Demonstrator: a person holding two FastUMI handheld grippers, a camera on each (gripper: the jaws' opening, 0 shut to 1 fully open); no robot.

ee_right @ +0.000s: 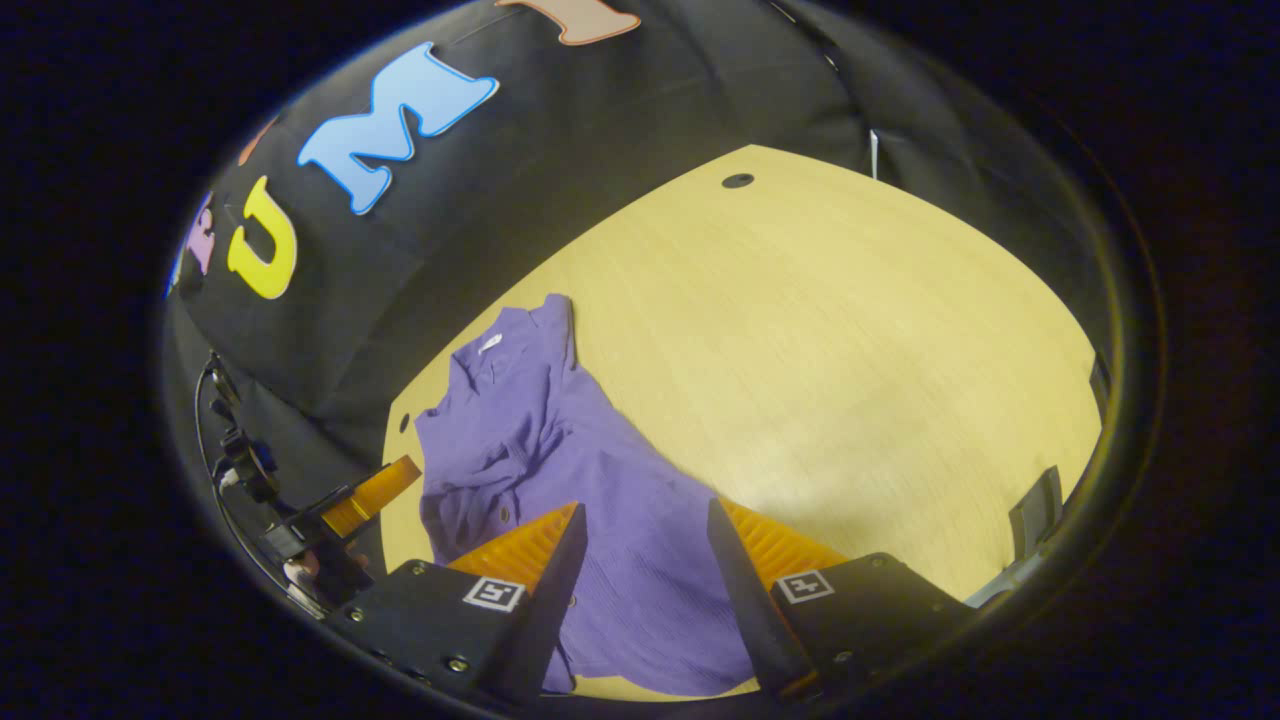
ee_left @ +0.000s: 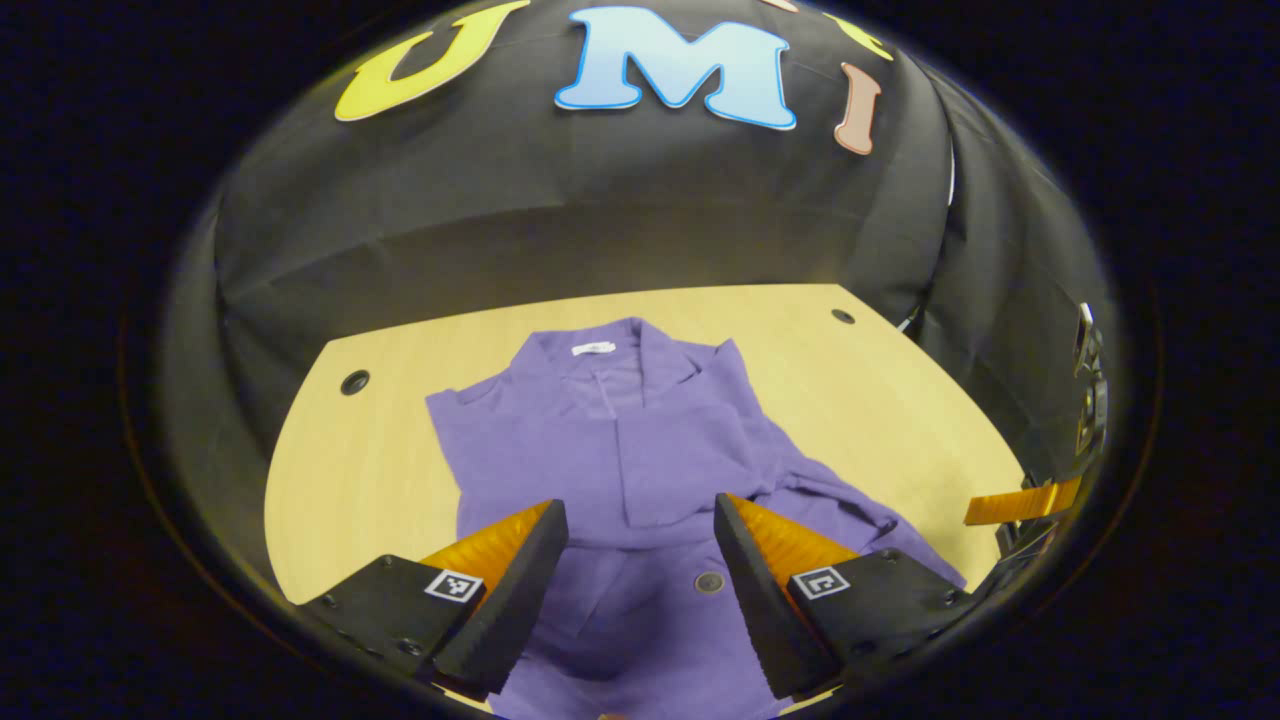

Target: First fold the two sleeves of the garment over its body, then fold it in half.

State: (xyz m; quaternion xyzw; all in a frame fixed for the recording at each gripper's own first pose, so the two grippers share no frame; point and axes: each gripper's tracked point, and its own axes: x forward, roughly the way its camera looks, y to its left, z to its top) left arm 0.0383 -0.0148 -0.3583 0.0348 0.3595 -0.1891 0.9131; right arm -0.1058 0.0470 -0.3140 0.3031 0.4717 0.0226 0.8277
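A purple buttoned garment (ee_left: 600, 450) lies on the wooden table (ee_left: 880, 400), collar at the far end, with a sleeve folded over its body and another bunched to the right. My left gripper (ee_left: 640, 560) hangs open above its lower half, nothing between the fingers. In the right gripper view the same garment (ee_right: 580, 480) stretches from the collar down to the near edge, and my right gripper (ee_right: 640, 570) is open over its hem area. The left gripper (ee_right: 370, 500) appears at the left edge there; a finger of the right gripper (ee_left: 1020, 500) pokes in at the right of the left gripper view.
The tabletop (ee_right: 850, 350) is broad bare wood to the right of the garment. Round holes (ee_left: 355, 381) (ee_left: 843, 316) sit near its far corners. Black cloth walls close in behind and at both sides.
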